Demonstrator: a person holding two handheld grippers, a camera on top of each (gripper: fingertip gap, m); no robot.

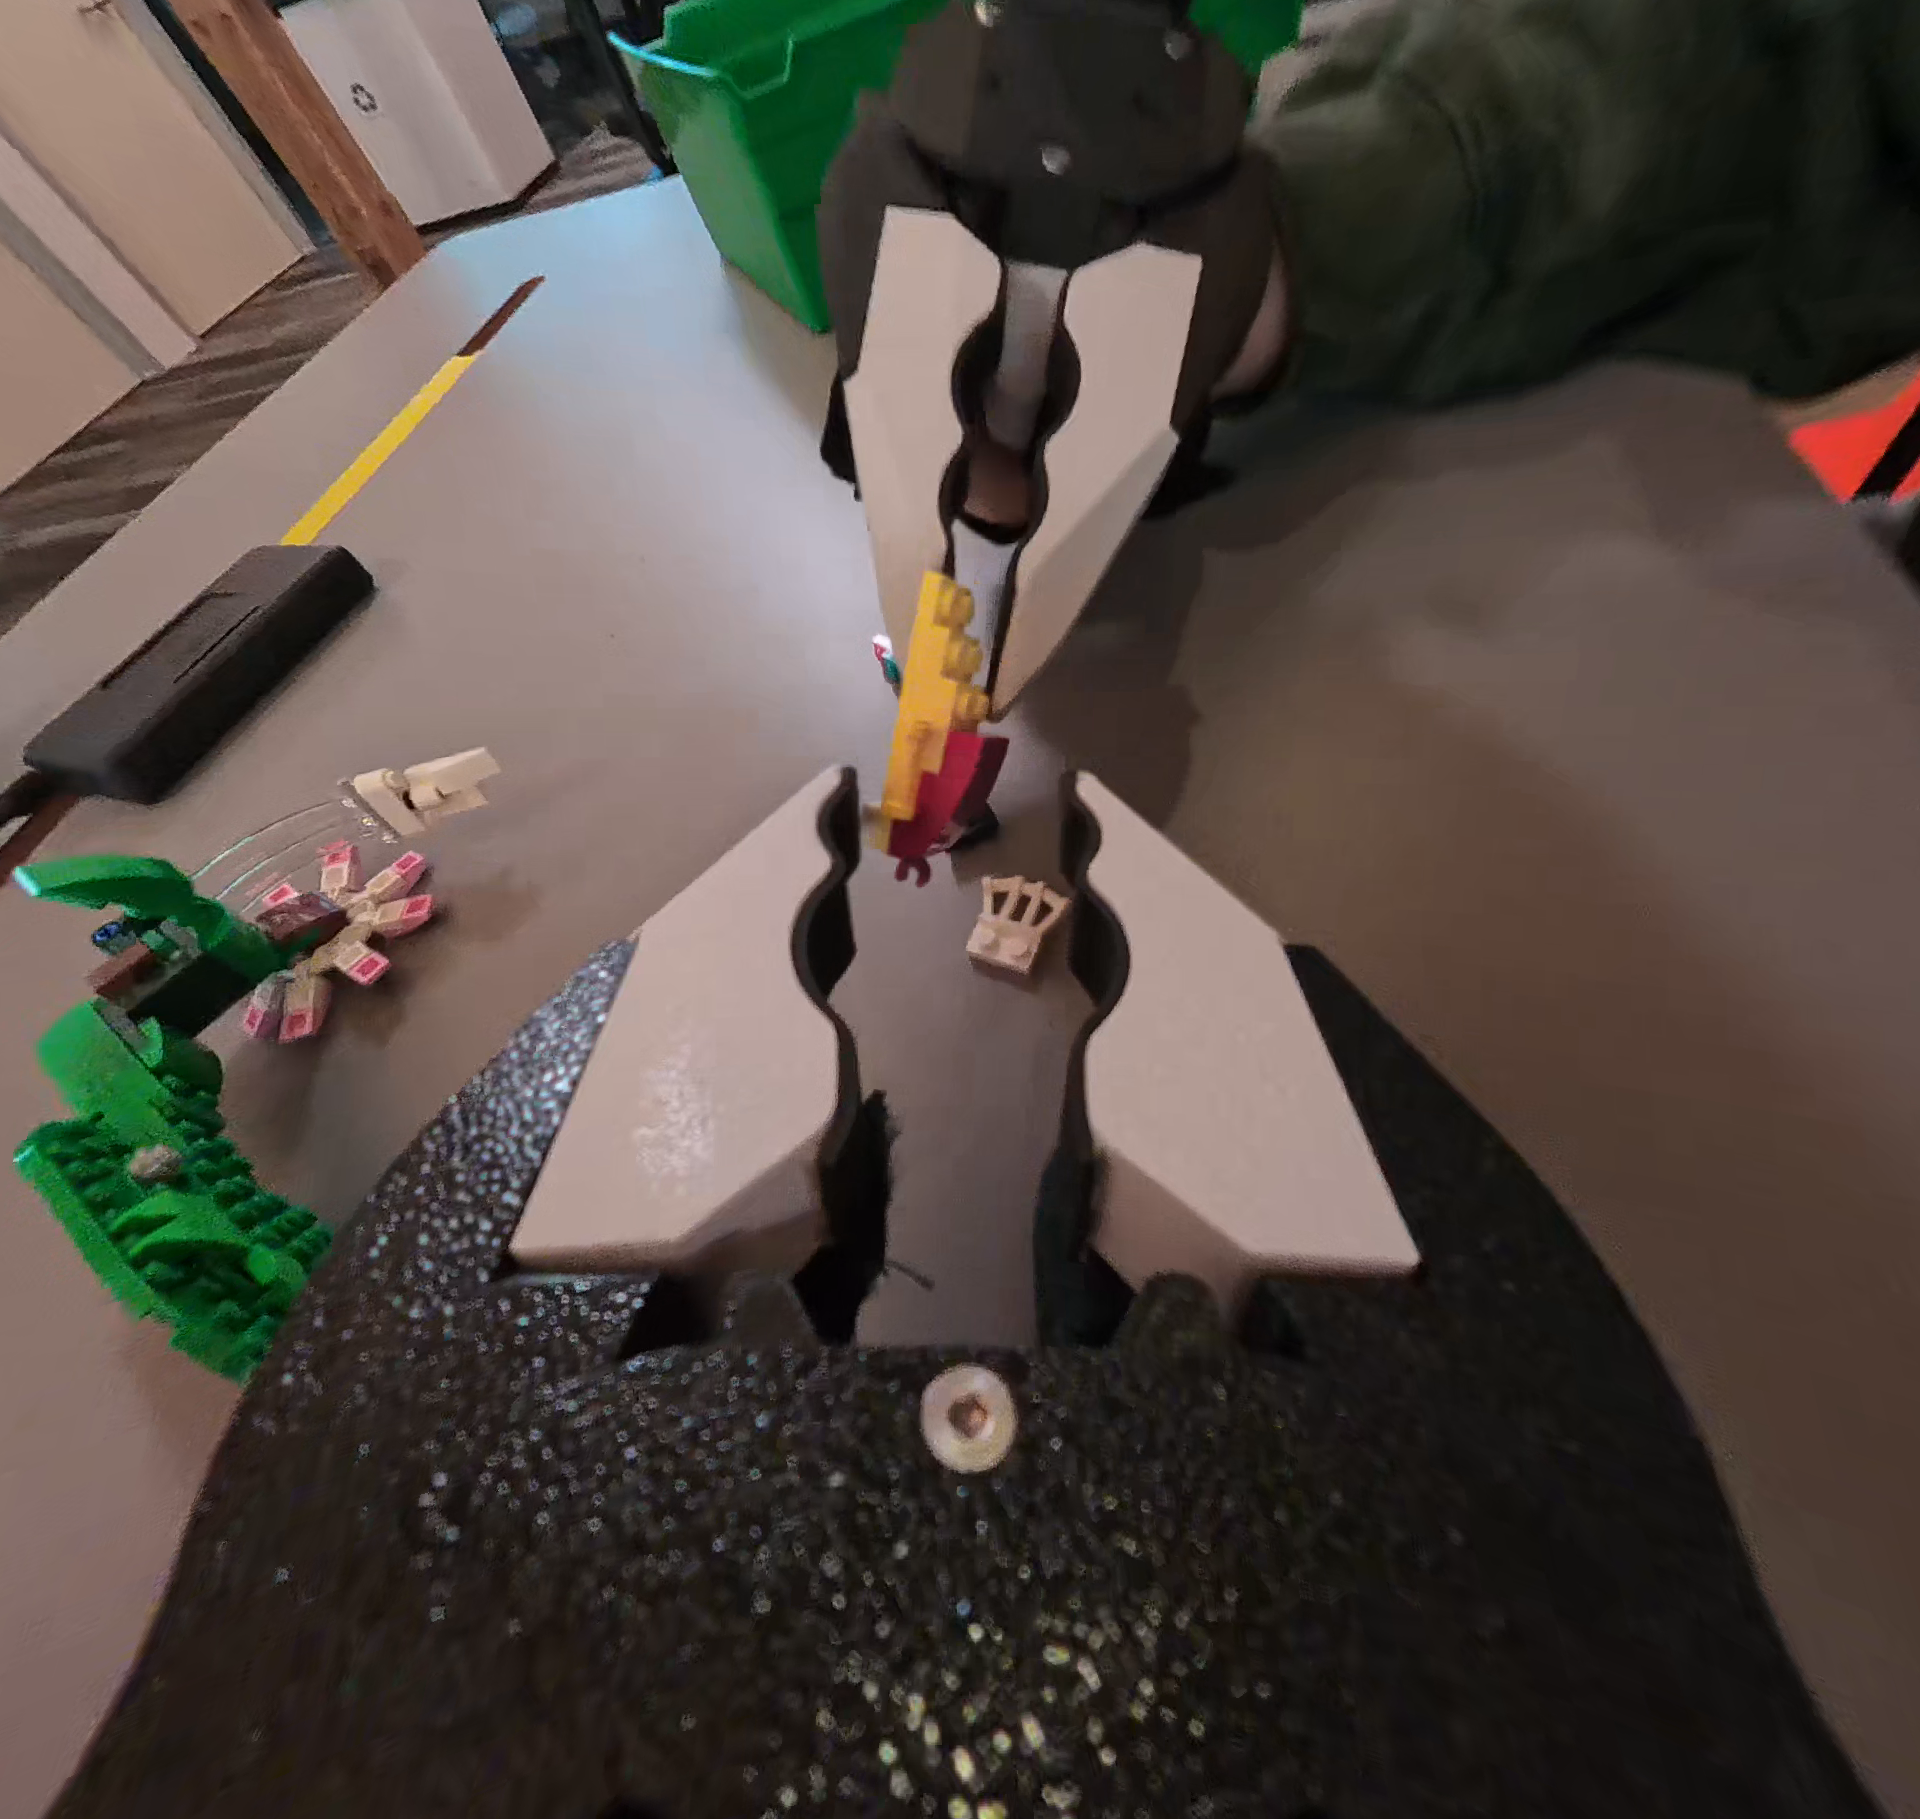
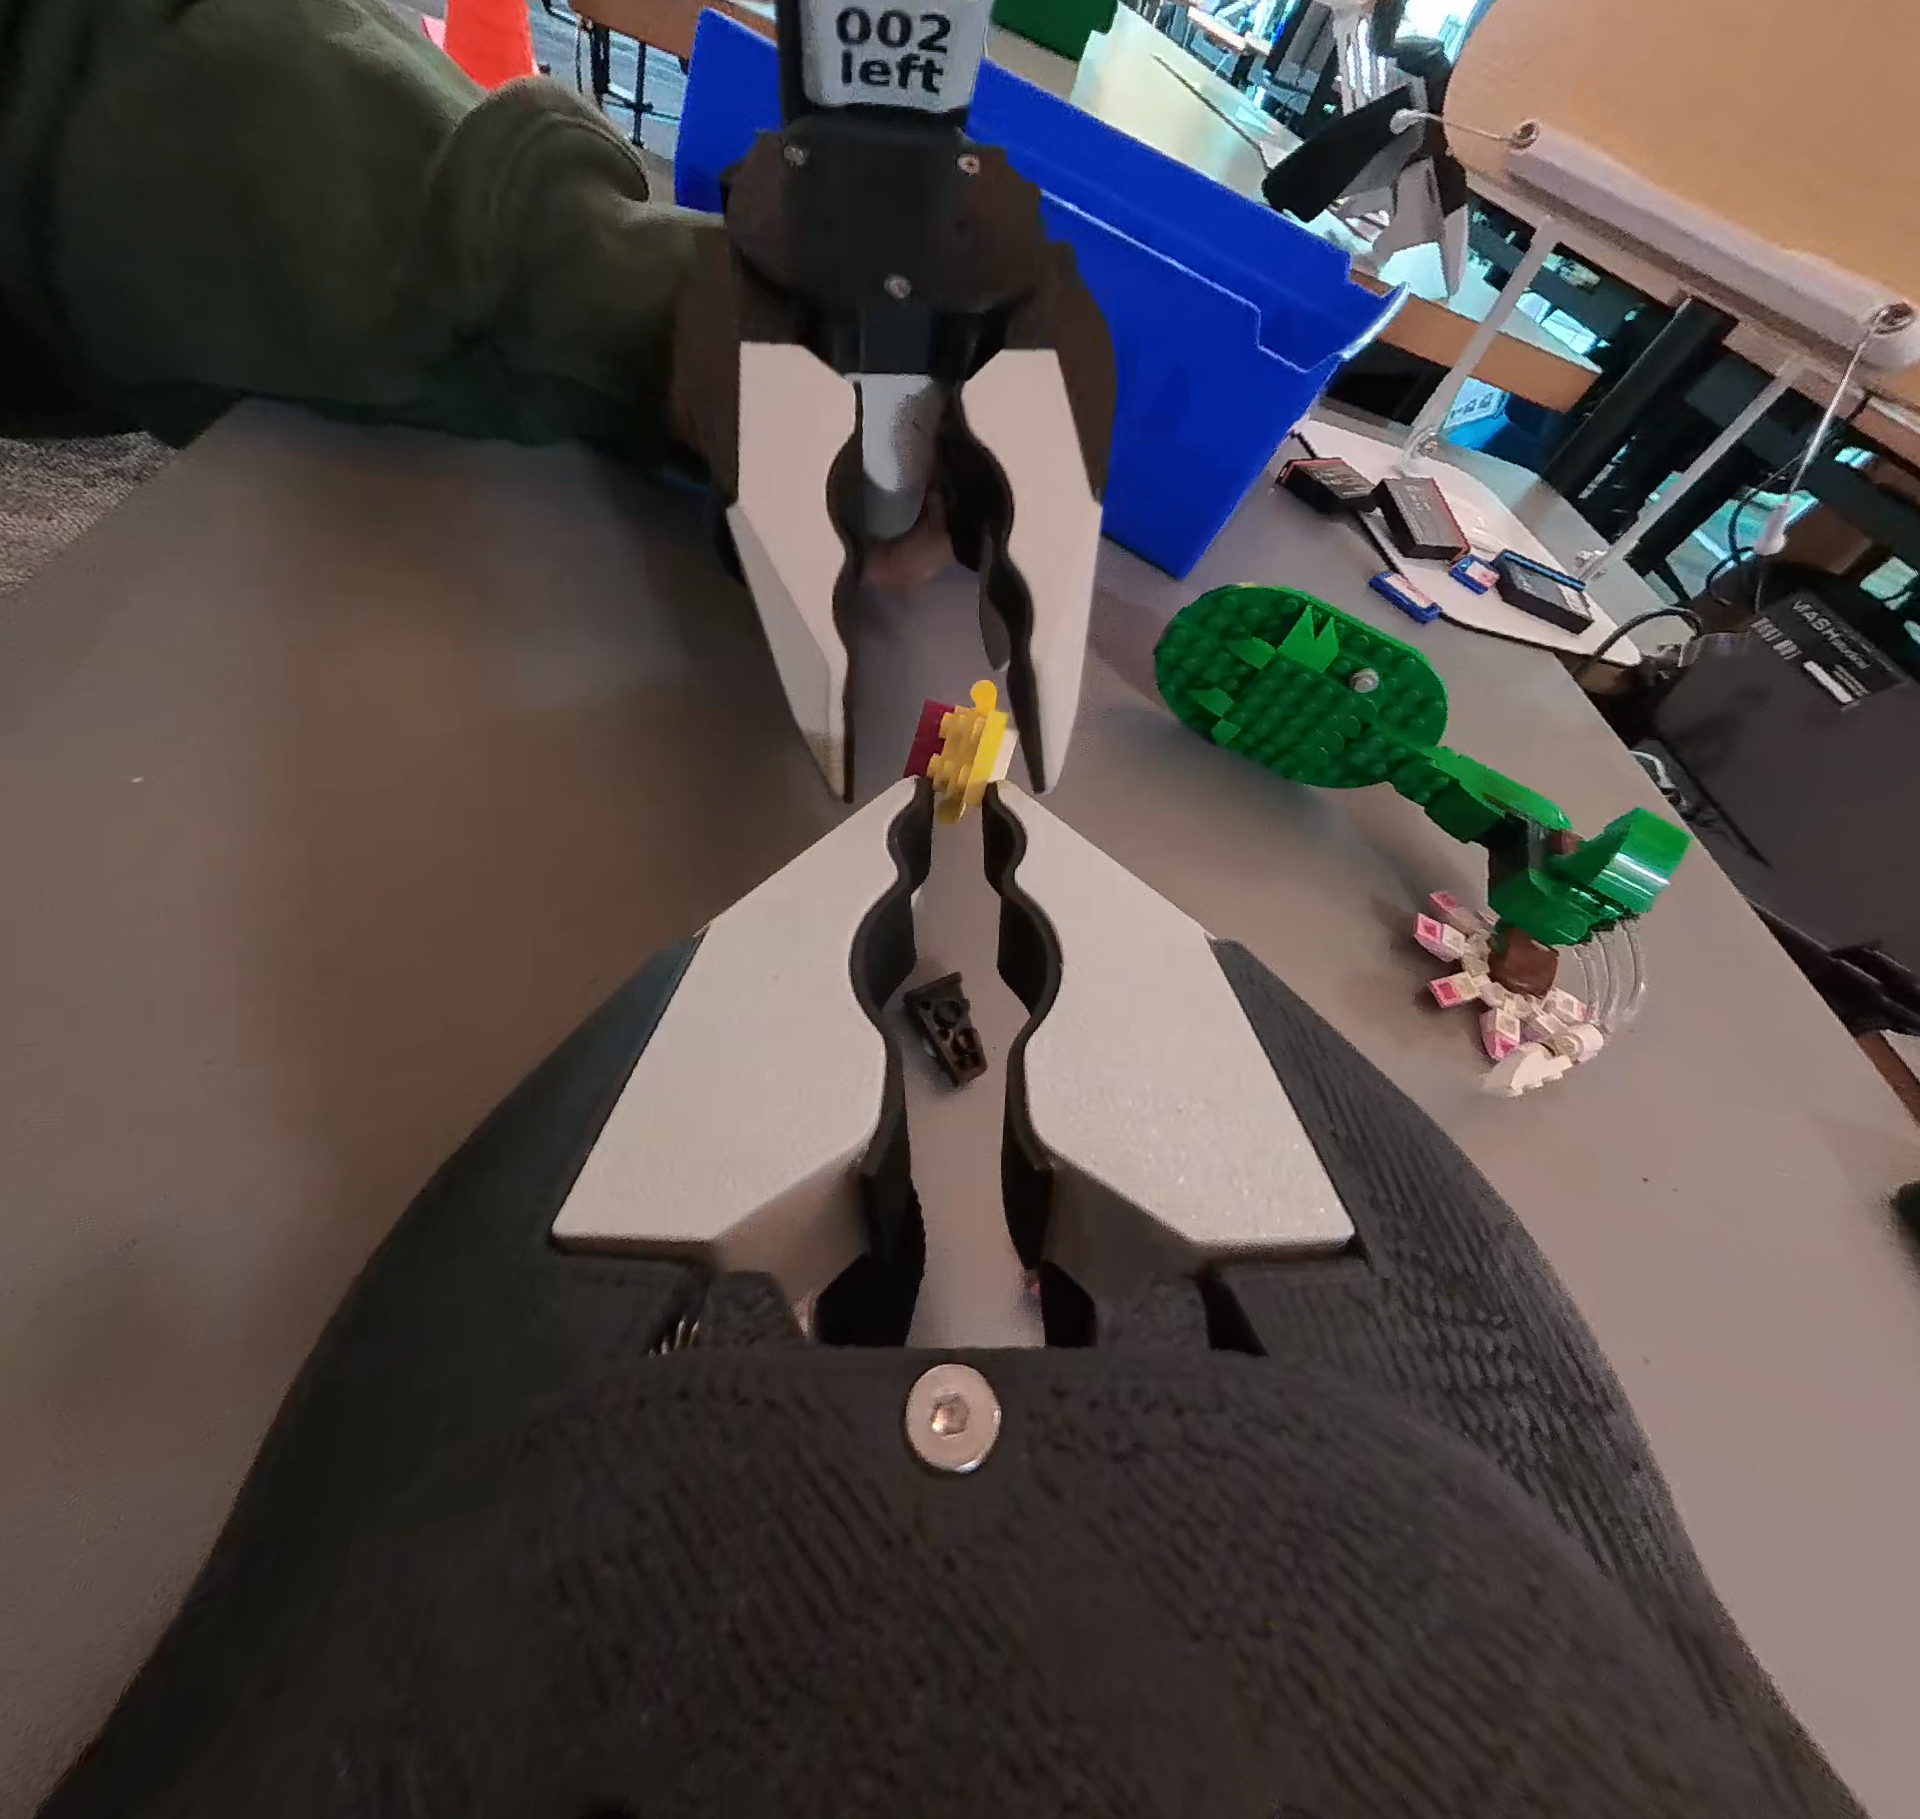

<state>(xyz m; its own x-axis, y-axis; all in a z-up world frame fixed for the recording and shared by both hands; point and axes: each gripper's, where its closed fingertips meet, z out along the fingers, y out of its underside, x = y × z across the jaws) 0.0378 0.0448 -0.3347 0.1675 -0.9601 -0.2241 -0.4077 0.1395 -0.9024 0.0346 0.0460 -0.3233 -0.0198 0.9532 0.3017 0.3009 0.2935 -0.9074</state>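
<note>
My right gripper (image 2: 956, 801) is shut on a small yellow and dark red brick assembly (image 2: 964, 739) and holds it above the grey table (image 2: 312, 834). In the left wrist view the right gripper (image 1: 961, 668) comes in from the far side with the assembly (image 1: 930, 720) hanging from its tips. My left gripper (image 1: 961, 790) is open, and its fingertips stand on either side of the assembly's lower red end without closing on it. It shows opposite in the right wrist view (image 2: 945, 782). A small white piece (image 1: 1018, 922) and a small black piece (image 2: 951, 1034) lie on the table below.
A green brick plant model (image 1: 156, 1000) (image 2: 1351, 709) with a pink and white flower (image 1: 343, 928) (image 2: 1496, 990) lies to one side. A green bin (image 1: 758, 138) and a blue bin (image 2: 1174, 335) stand at opposite ends. A black device (image 1: 197, 668) and a loose white piece (image 1: 426, 782) lie nearby. My left and right fingertips are right by each other. The small white piece (image 1: 1018, 922) lies around 5 cm away from my left fingertips.
</note>
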